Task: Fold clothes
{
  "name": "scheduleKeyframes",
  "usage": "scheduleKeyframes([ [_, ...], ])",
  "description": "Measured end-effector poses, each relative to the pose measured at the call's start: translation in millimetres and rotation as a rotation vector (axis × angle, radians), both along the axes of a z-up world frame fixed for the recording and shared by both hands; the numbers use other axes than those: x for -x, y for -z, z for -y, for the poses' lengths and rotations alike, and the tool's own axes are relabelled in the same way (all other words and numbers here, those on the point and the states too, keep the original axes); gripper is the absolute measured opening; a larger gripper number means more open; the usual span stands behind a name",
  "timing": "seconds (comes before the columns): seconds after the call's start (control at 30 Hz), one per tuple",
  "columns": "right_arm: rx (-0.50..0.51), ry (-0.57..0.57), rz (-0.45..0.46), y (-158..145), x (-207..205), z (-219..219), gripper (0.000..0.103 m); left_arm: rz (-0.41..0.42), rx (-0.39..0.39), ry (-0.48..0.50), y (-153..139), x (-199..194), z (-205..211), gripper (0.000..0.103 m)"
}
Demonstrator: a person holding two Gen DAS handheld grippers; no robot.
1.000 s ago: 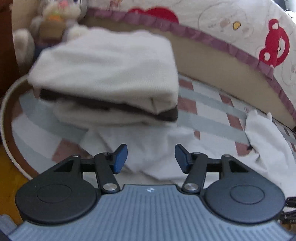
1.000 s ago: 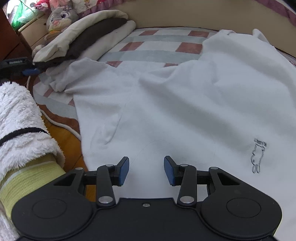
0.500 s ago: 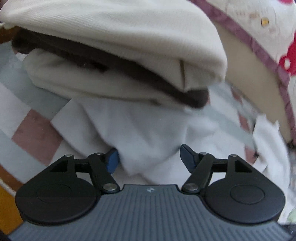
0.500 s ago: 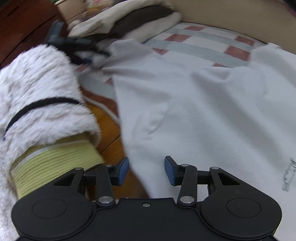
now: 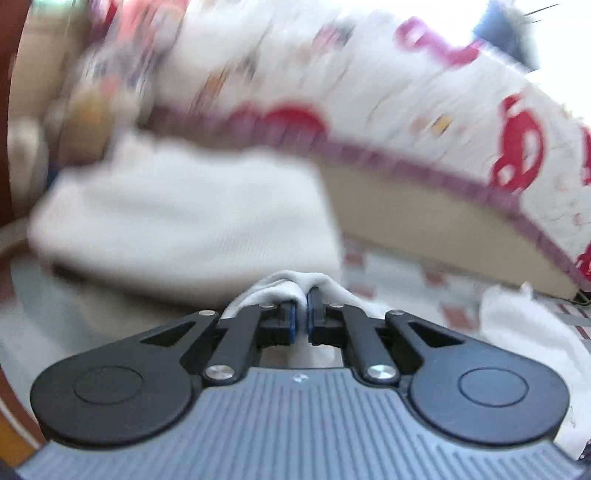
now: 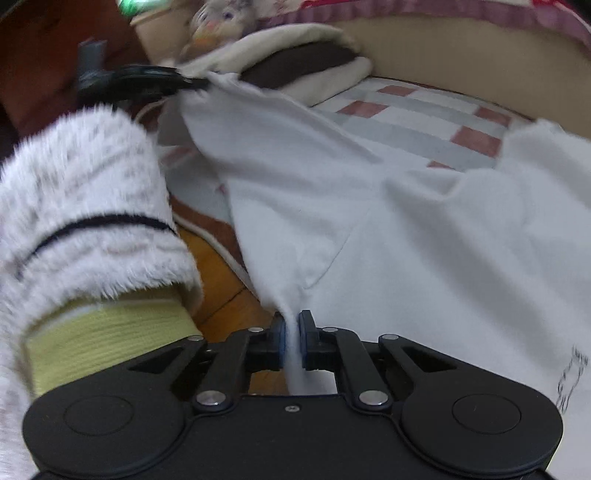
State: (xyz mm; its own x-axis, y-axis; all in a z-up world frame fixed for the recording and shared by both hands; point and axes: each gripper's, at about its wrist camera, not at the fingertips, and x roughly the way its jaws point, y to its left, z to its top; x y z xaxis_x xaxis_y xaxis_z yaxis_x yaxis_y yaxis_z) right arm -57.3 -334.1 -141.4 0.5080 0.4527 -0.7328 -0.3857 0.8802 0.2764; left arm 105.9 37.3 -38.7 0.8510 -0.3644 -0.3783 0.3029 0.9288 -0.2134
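Observation:
A white shirt (image 6: 424,236) lies spread on the checked mat, with a small drawn figure near its right edge. My right gripper (image 6: 292,334) is shut on the shirt's near left edge, cloth pinched between the blue pads. My left gripper (image 5: 302,314) is shut on a bunched fold of the same white shirt (image 5: 291,286); it shows in the right wrist view (image 6: 192,84) holding the shirt's far left corner raised and taut. The left wrist view is motion-blurred.
A stack of folded cream and brown clothes (image 6: 306,62) sits at the back left of the mat (image 6: 417,114), also in the left wrist view (image 5: 184,214). A plush rabbit (image 6: 221,18) sits behind it. A padded printed wall (image 5: 424,110) runs along the back. Wooden floor (image 6: 218,280) borders the mat's left.
Both grippers went from open to shut on the white shirt. The left gripper lifted its corner up and back; the shirt's left edge now stretches taut between the two grippers.

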Motion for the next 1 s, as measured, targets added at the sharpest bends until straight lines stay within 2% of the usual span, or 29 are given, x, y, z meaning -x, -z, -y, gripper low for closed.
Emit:
scheduleKeyframes([
  [0.1, -0.050, -0.014, -0.025, 2, -1, 2, 0.009, 0.141, 0.005, -0.004, -23, 15, -1, 0.006],
  [0.17, -0.065, -0.035, -0.044, 5, -2, -2, 0.009, 0.178, -0.023, -0.030, -25, 15, 4, 0.006],
  [0.2, -0.066, -0.046, -0.054, 7, -3, -4, 0.009, 0.168, -0.045, -0.050, -21, 12, 7, 0.006],
  [0.37, -0.083, -0.068, -0.121, 14, -1, -9, 0.009, -0.018, -0.149, -0.152, 19, -1, 10, 0.006],
  [0.47, -0.106, -0.051, -0.164, 19, -2, -7, 0.010, -0.129, -0.198, -0.213, 40, -9, 9, 0.015],
  [0.5, -0.110, -0.034, -0.185, 21, -3, -6, 0.011, -0.163, -0.178, -0.232, 40, -9, 3, 0.026],
  [0.53, -0.114, -0.017, -0.206, 24, -5, -4, 0.016, -0.197, -0.158, -0.251, 41, -10, -4, 0.047],
  [0.57, -0.117, 0.003, -0.231, 26, -6, -3, 0.017, -0.231, -0.137, -0.270, 42, -10, -11, 0.056],
  [0.6, -0.118, 0.029, -0.265, 26, -9, -1, 0.026, -0.255, -0.110, -0.283, 41, -10, -18, 0.060],
  [0.67, -0.125, 0.067, -0.290, 21, -11, 5, 0.040, -0.258, -0.072, -0.261, 29, -6, -23, 0.060],
  [0.73, -0.158, 0.112, -0.256, 8, -11, 17, 0.050, -0.261, -0.055, -0.227, 13, -4, -24, 0.062],
  [0.77, -0.192, 0.142, -0.238, 1, -12, 26, 0.051, -0.259, -0.057, -0.209, 6, -2, -21, 0.062],
  [0.83, -0.258, 0.204, -0.204, -12, -13, 42, 0.053, -0.244, -0.104, -0.167, -8, 1, -4, 0.070],
  [0.9, -0.277, 0.260, -0.176, -25, -16, 55, 0.054, -0.224, -0.151, -0.148, -21, 5, 12, 0.073],
  [1.0, -0.257, 0.334, -0.135, -46, -18, 75, 0.056, -0.241, -0.109, -0.067, -37, 10, 33, 0.076],
])
